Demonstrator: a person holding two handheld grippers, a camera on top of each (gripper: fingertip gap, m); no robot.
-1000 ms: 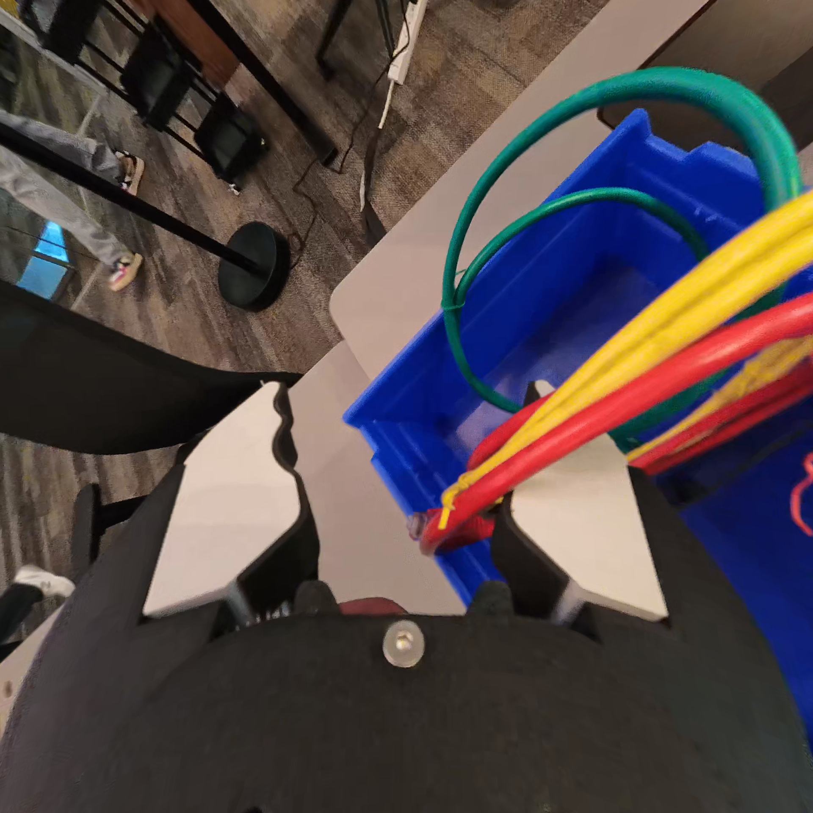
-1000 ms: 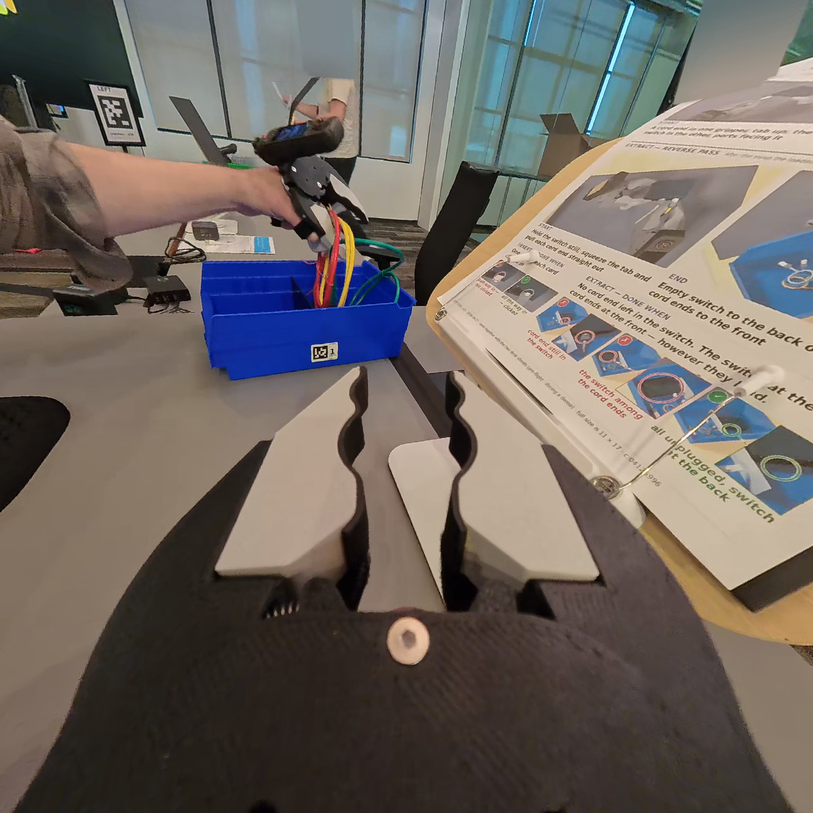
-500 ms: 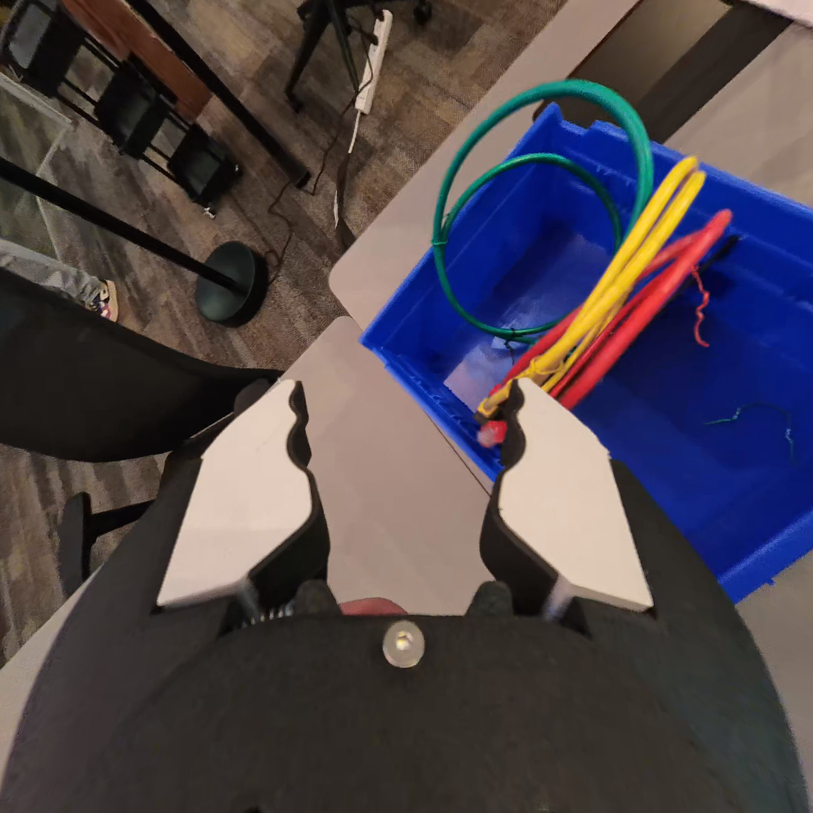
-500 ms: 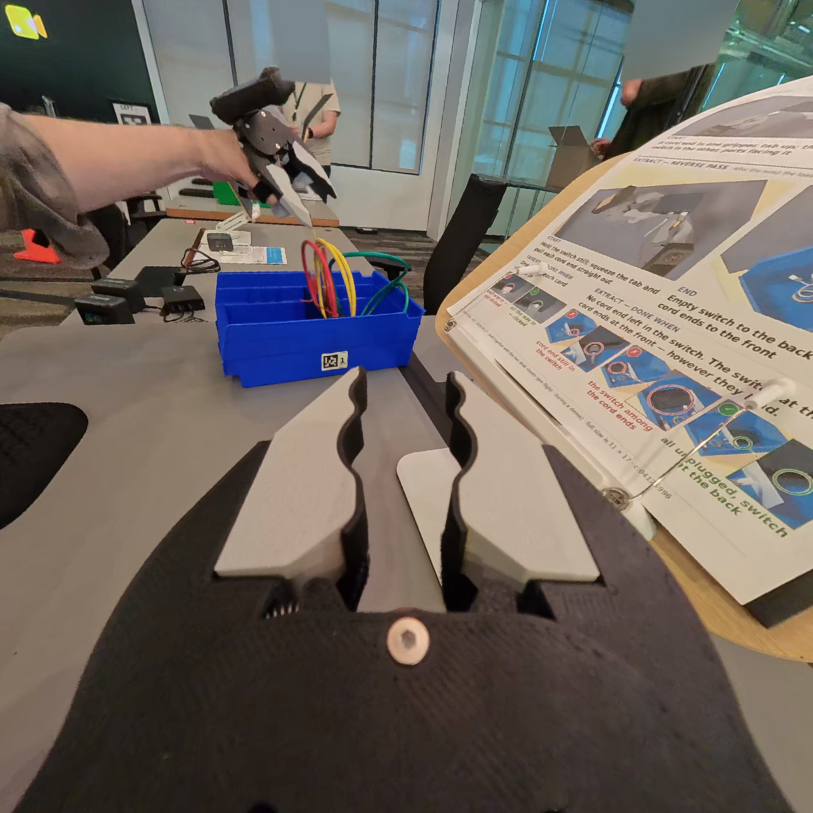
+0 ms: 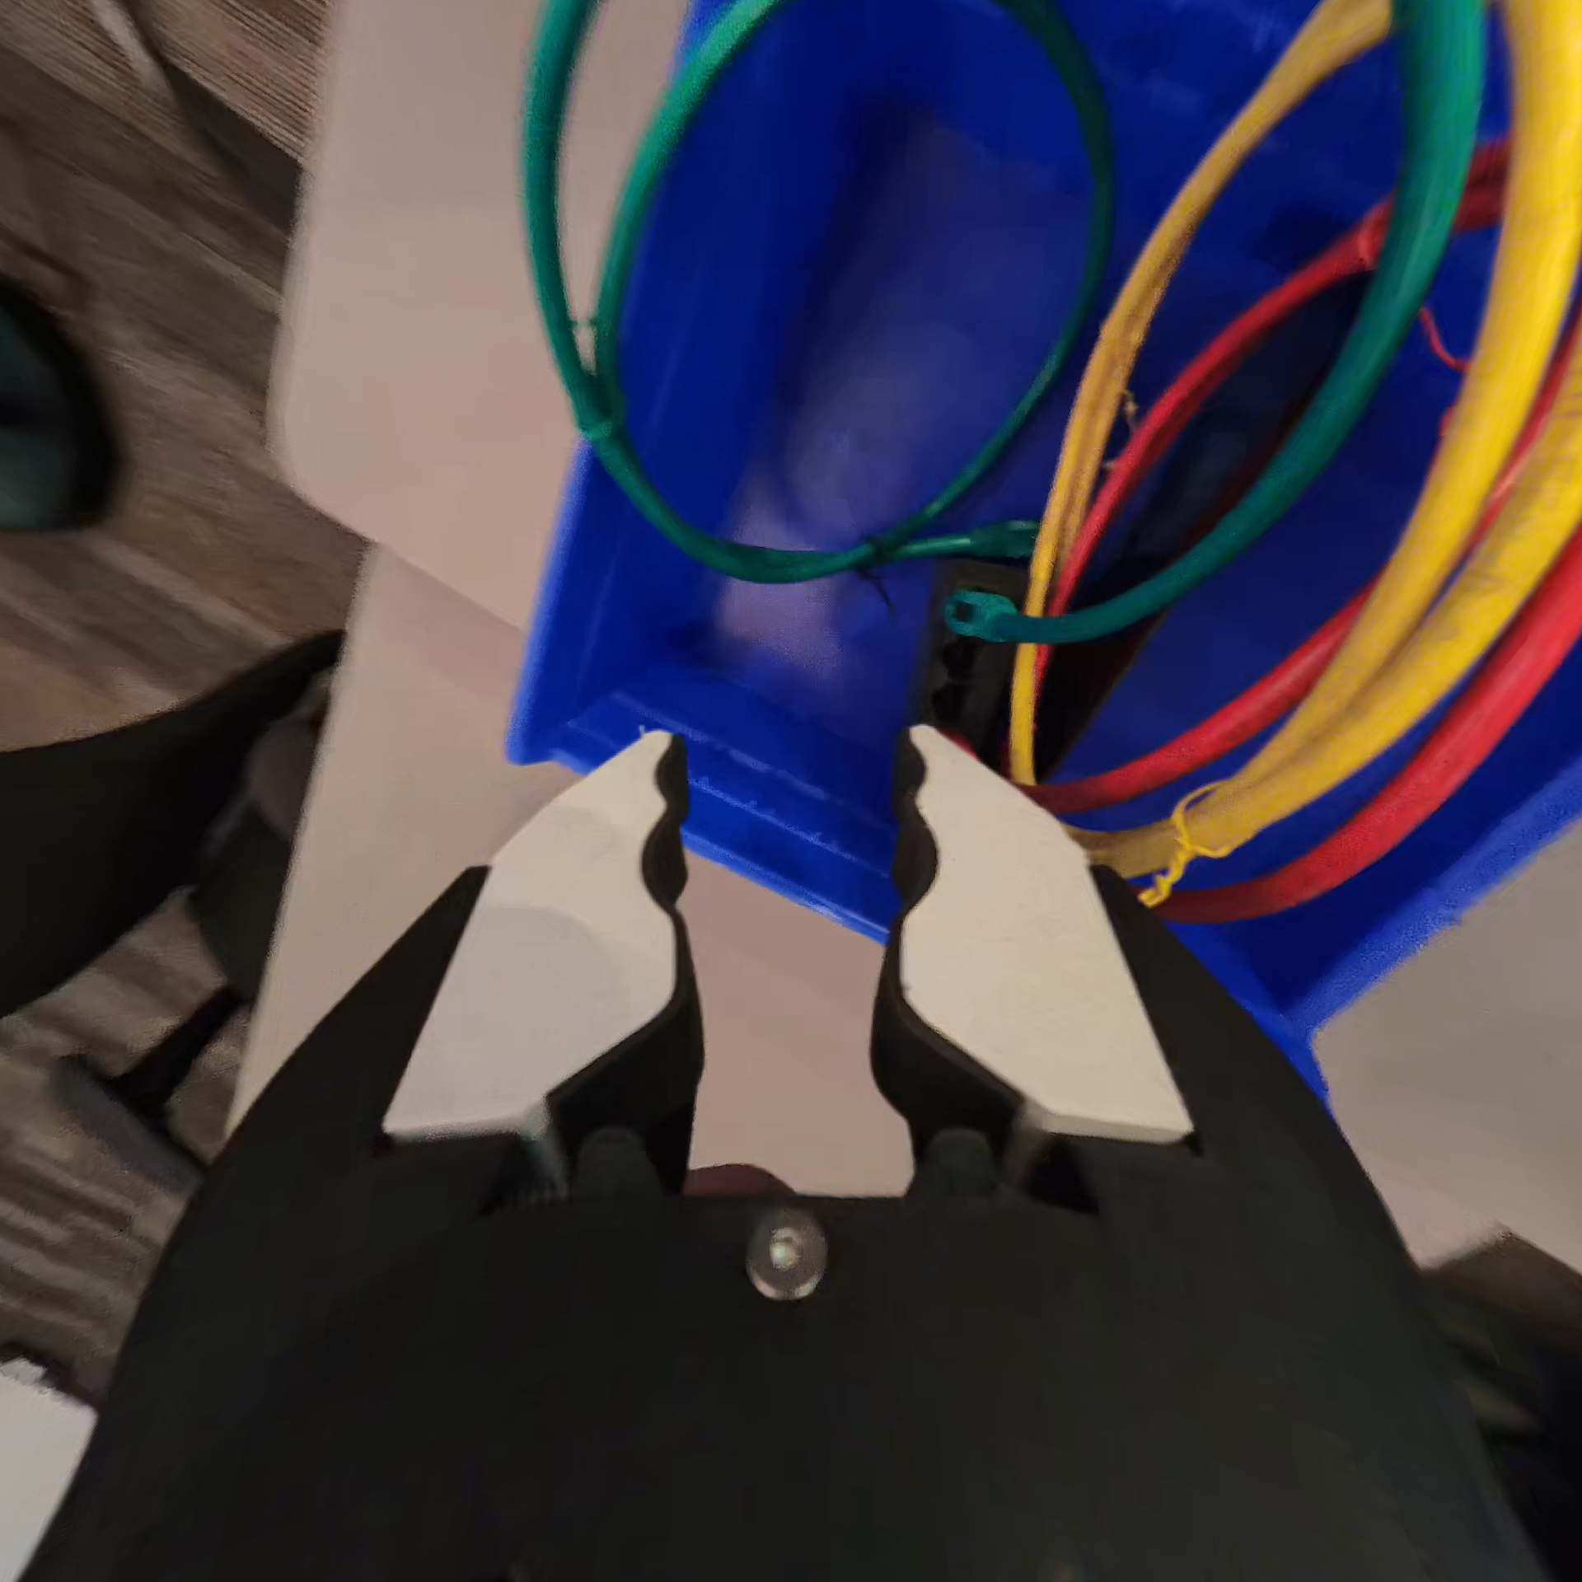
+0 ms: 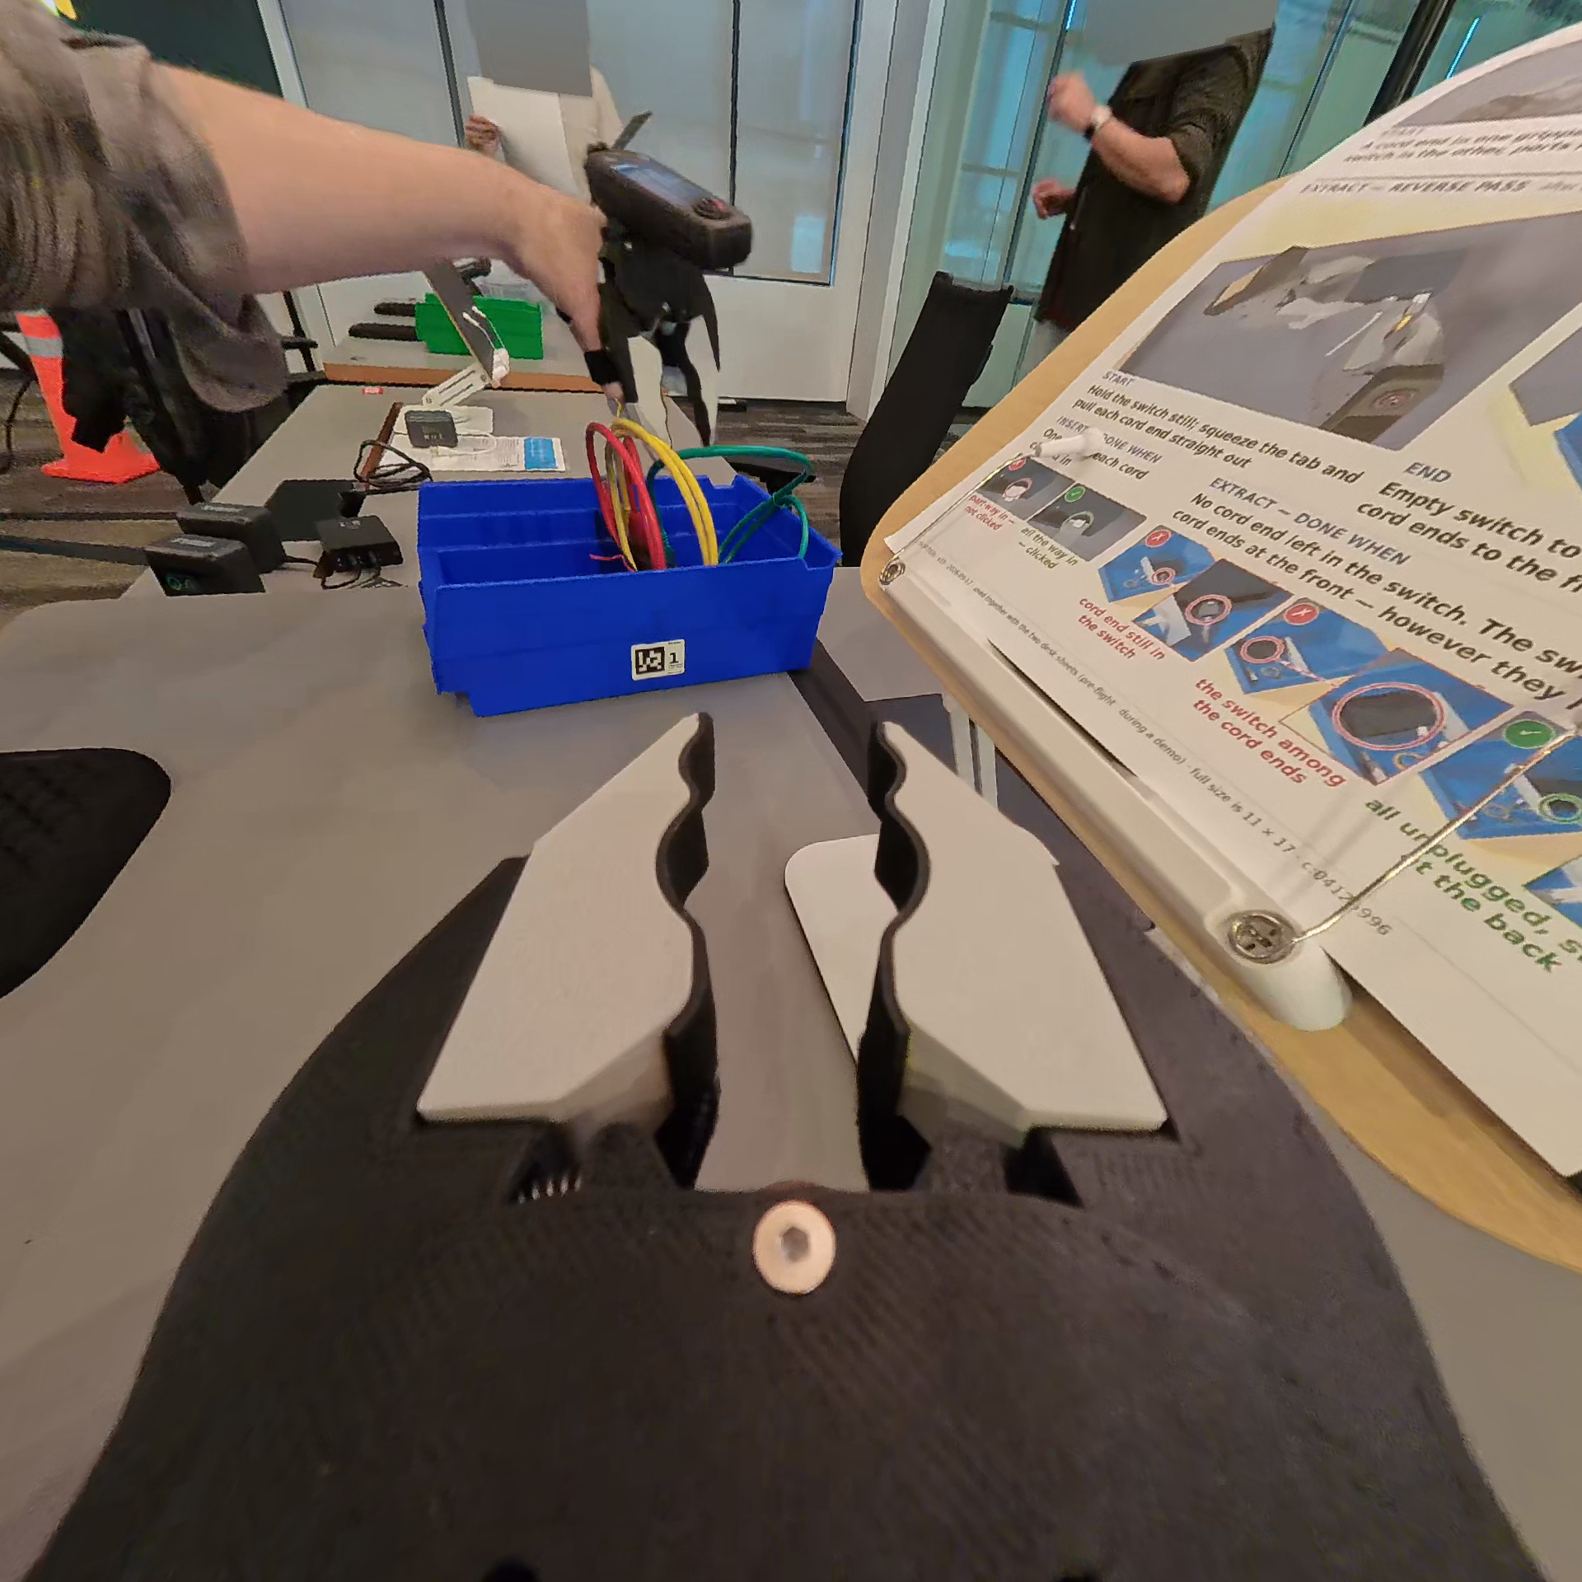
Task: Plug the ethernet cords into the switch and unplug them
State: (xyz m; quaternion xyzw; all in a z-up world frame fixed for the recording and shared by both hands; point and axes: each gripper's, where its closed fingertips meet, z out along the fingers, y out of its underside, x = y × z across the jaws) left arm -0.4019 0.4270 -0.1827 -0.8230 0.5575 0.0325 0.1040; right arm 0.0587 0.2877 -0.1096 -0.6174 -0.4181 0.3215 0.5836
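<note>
Above the blue bin [image 5: 770,822] my left fingers [image 5: 792,753] gape empty; green [image 5: 822,565], yellow [image 5: 1455,531] and red cords [image 5: 1267,728] loop at two o'clock. My right fingers [image 6: 792,736] stand parted over the worktop [image 6: 300,770].

Ahead of my right gripper [image 6: 789,745] the grey table [image 6: 282,770] lies bare up to the blue bin [image 6: 548,633]; the slanted instruction board [image 6: 1284,685] crowds the frame's right. In the bin, looped cords [image 5: 1284,599] fill the right compartment; the left compartment [image 5: 813,428] offers room.

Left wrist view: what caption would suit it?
Open left gripper hovering at the blue bin of looped green, yellow and red ethernet cords.
</note>
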